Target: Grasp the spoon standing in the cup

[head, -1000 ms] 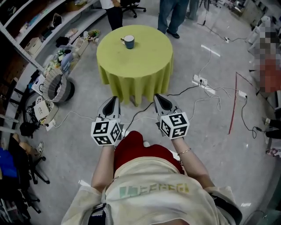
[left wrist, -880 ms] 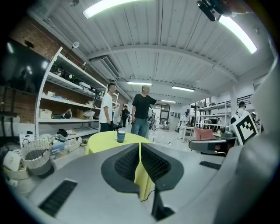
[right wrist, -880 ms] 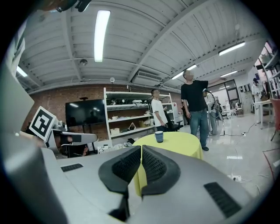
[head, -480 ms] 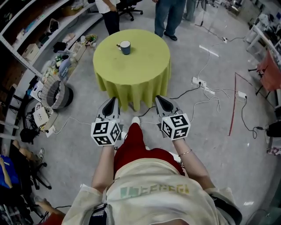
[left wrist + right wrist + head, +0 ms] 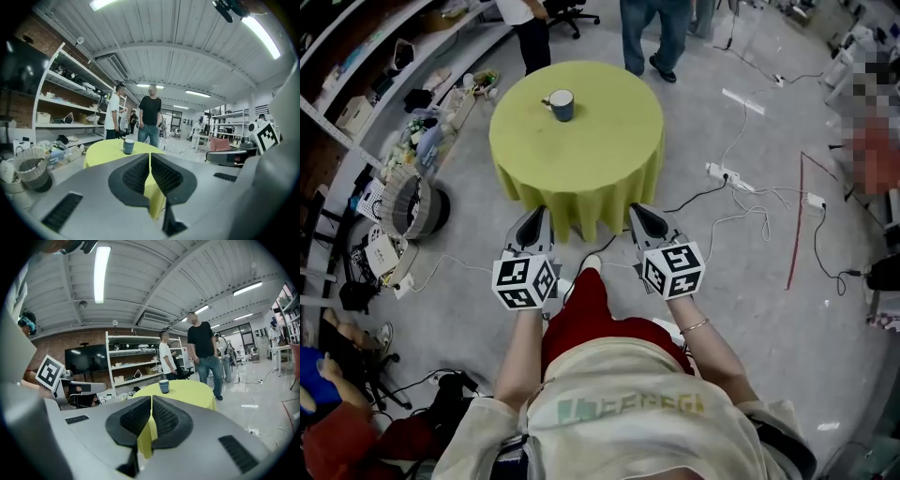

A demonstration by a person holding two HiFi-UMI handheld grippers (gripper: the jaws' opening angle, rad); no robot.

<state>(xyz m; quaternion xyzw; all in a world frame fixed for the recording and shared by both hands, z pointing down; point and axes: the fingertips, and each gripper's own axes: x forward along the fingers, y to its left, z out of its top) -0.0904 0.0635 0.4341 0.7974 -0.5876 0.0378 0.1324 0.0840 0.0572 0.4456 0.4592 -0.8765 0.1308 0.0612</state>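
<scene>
A blue cup (image 5: 562, 105) with a white rim stands on the far left part of a round table (image 5: 591, 141) covered in yellow-green cloth. A spoon (image 5: 548, 99) sticks out of the cup, its handle leaning left. My left gripper (image 5: 533, 219) and right gripper (image 5: 643, 216) are side by side, just short of the table's near edge and well away from the cup. Both are shut with nothing between their pads. The cup (image 5: 128, 146) shows above the left gripper (image 5: 150, 159), and the cup (image 5: 163, 386) shows above the right gripper (image 5: 151, 401).
Two people (image 5: 658, 33) stand just beyond the table. Shelves and a woven basket (image 5: 412, 202) line the left side. Cables and a power strip (image 5: 724, 174) lie on the floor to the right. The cloth hangs down over the table's near side (image 5: 572, 202).
The table and cup have drawn nearer; the cloth's near edge now sits right ahead of both grippers. Both jaws stay shut.
</scene>
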